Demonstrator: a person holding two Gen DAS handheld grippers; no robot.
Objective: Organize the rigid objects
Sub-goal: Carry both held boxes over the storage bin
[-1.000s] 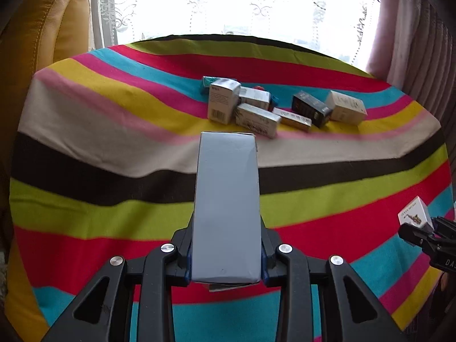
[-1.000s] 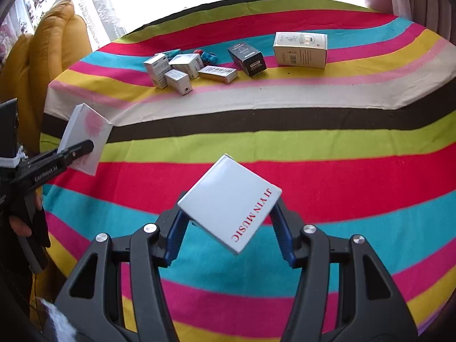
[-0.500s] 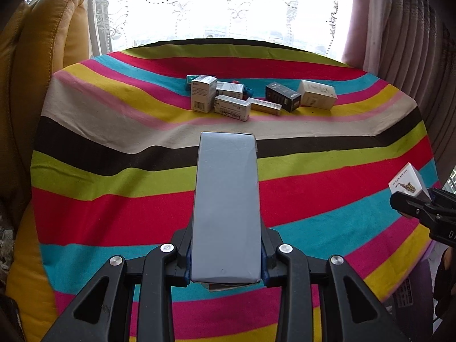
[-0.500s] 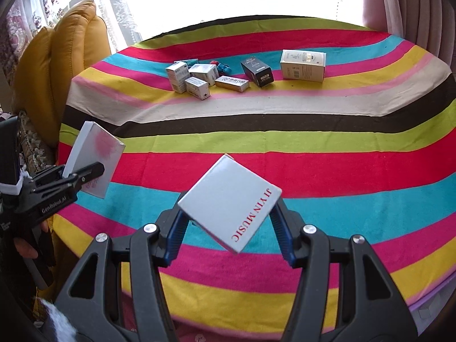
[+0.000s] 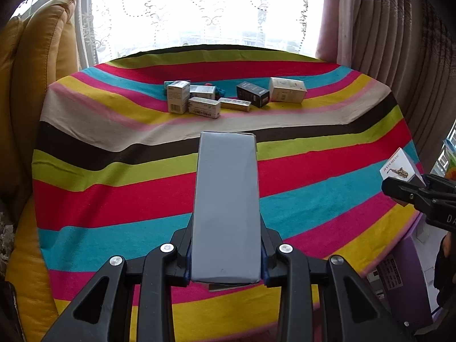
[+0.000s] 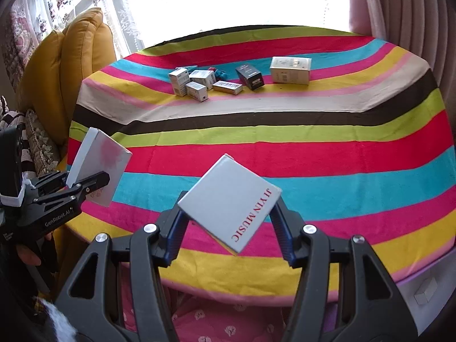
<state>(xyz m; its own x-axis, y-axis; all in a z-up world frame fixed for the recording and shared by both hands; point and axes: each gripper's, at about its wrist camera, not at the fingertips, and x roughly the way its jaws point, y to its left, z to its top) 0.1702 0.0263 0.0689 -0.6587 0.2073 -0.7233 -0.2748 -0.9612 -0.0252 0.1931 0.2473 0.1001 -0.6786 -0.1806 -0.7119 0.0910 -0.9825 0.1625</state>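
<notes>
Far left, a mustard-yellow leather sofa (image 6: pixel 71 65) abuts the round table covered in a multicoloured striped cloth (image 5: pixel 327 131). The left gripper (image 5: pixel 226 256) has its fingers closed against the long sides of a tall plain grey-blue cardboard box (image 5: pixel 226 205), held above the near edge of the cloth and pointing toward the far side; in the right wrist view the same gripper (image 6: pixel 85 183) appears at the near left, the box (image 6: pixel 99 165) tilted. On the far part of the cloth lies a loose row of small cartons: a cluster of white printed boxes (image 5: pixel 191 99) at left, then a slim gold box (image 5: pixel 234 104), a black box (image 5: pixel 253 94), and a cream rectangular box (image 5: pixel 287 89) at the right end, the last standing a little apart in the right wrist view (image 6: pixel 290 69). The right gripper (image 6: pixel 228 222) clamps a flat white square box lettered "JIYIN MUSIC" in red (image 6: pixel 229 203) by two opposite corners, turned diamond-wise, over the near edge. Pink curtains (image 6: pixel 404 14) hang far right.
</notes>
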